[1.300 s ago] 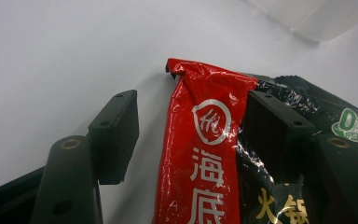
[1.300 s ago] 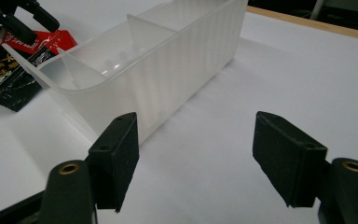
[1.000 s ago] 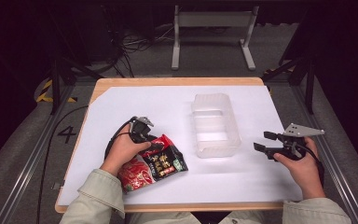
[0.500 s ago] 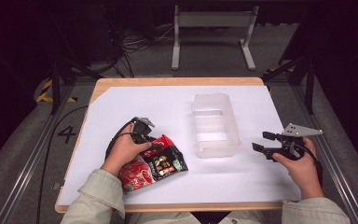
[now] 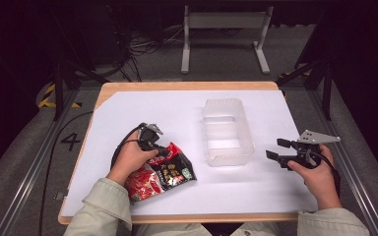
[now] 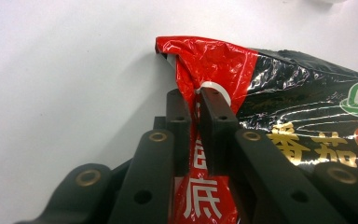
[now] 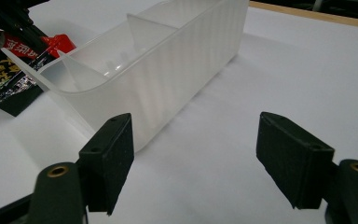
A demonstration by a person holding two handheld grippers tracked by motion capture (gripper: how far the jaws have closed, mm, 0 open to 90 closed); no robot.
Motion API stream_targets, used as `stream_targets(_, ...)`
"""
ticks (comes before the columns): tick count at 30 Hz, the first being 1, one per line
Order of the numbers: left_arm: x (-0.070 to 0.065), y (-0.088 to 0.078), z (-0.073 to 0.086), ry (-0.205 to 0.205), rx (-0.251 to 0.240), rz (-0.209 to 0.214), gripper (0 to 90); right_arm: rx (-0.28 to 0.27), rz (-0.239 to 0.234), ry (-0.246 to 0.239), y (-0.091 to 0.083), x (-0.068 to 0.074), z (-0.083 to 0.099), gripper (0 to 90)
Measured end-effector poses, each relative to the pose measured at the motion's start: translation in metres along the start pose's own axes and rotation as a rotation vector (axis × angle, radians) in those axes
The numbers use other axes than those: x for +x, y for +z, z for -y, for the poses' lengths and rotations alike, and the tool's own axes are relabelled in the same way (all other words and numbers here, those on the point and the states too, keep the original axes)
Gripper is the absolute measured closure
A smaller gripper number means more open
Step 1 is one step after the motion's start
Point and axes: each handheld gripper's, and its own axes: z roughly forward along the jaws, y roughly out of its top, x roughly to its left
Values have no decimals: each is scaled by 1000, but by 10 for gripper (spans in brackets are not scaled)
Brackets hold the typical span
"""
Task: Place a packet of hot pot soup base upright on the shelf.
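A red and black snack bag (image 5: 171,173) lies flat on the white table sheet at the front left. My left gripper (image 5: 163,151) has just been closing, and its jaws now pinch the bag's crinkled red top edge (image 6: 214,60). In the left gripper view the left gripper (image 6: 196,100) has the foil squeezed between its pads. A clear plastic container (image 5: 246,133) with dividers stands in the middle of the table. Right of it my right gripper (image 5: 274,149) is held low, open and holding nothing. In the right gripper view the right gripper (image 7: 196,135) faces the container's ribbed wall (image 7: 177,74).
The white sheet (image 5: 152,105) covers a wooden table whose edge (image 5: 187,85) shows at the back. A metal stand (image 5: 224,19) and cables lie on the floor beyond. A black cable (image 5: 120,147) loops by the left hand.
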Motion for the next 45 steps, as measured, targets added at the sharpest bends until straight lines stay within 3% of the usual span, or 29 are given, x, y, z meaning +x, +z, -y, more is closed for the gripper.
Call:
stream_targets(5,1,-2,0,9,-5,5,864,3,3,6,0,-1,0,280)
stream_targets(8,1,-4,0,-6,-13,16,872,3,5,7,0,-1,1,281)
stream_targets(12,0,-11,0,-12,-47,27,879,-1,5,8,-1,-2,0,281)
stream_targets(22,-15,-40,-6,32,-84,37,887,9,6,13,-1,-3,1,280)
stream_targets(35,-32,-72,-7,88,-129,82,891,8,5,21,-3,-4,0,281)
stream_targets(45,-42,-93,-4,105,-158,84,894,22,-9,22,0,-4,0,281)
